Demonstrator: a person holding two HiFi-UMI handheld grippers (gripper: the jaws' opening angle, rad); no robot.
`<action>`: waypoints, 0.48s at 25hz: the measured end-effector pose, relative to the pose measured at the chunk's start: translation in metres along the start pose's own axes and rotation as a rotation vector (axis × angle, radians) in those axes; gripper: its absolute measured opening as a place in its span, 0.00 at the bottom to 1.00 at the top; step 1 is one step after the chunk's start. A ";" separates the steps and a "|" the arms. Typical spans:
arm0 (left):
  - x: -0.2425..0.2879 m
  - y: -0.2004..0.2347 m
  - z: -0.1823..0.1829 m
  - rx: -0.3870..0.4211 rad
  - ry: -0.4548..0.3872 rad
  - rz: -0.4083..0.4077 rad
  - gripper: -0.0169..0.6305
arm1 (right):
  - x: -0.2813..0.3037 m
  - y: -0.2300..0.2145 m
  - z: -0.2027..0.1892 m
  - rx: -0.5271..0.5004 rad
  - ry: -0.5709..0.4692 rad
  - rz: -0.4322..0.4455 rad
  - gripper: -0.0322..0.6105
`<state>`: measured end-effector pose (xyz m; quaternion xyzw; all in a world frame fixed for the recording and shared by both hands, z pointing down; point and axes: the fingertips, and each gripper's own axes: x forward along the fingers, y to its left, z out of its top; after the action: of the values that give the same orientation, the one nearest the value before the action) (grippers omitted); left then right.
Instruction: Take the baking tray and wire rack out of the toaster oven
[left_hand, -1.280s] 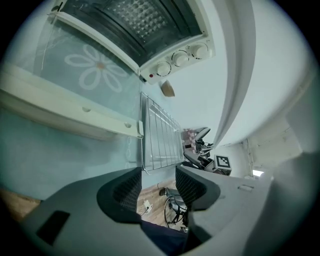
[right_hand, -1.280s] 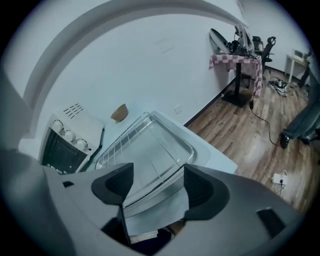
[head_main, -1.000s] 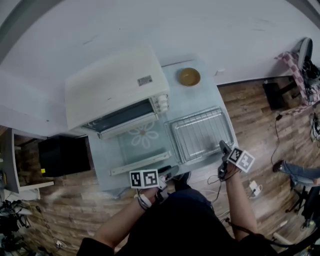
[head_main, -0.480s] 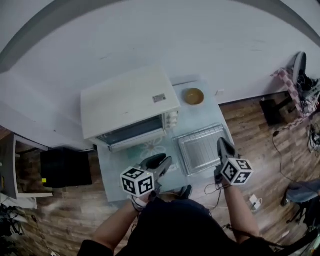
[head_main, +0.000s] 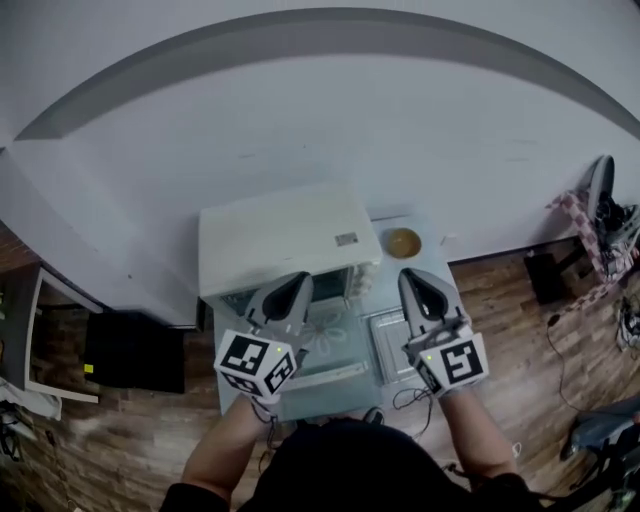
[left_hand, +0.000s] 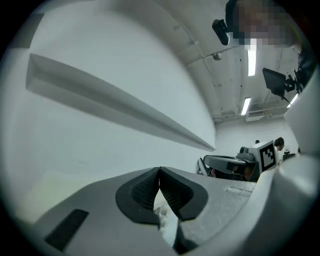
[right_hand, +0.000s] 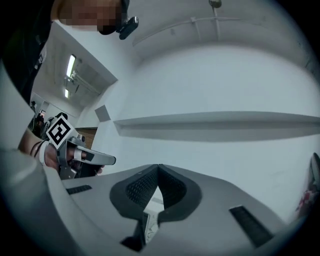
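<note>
While open, boxy white toaster oven (head_main: 285, 240)

A workroom — strip lights (left_hand: 251, 56), loose floor cables (head_main: 408, 397).

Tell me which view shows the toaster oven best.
The head view: it shows the toaster oven from above, top and front edge. Both gripper views face the wall and show none of it.

One oven (head_main: 285, 235), one bowl (head_main: 404, 242), one tray (head_main: 385, 345), two tools (head_main: 292, 287) (head_main: 416, 284).
</note>
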<state>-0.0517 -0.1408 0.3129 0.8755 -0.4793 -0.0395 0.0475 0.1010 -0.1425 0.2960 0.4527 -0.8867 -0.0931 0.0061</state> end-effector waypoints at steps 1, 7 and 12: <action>-0.003 0.004 0.012 0.016 -0.025 0.018 0.04 | 0.003 0.003 0.008 -0.015 -0.011 -0.005 0.06; -0.022 0.017 0.034 0.026 -0.099 0.085 0.04 | 0.015 0.028 0.032 0.011 -0.063 0.002 0.06; -0.030 0.028 0.018 0.014 -0.065 0.112 0.04 | 0.022 0.038 0.019 0.005 -0.024 0.007 0.06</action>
<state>-0.0934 -0.1312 0.2991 0.8459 -0.5291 -0.0616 0.0279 0.0560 -0.1353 0.2820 0.4487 -0.8885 -0.0963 -0.0053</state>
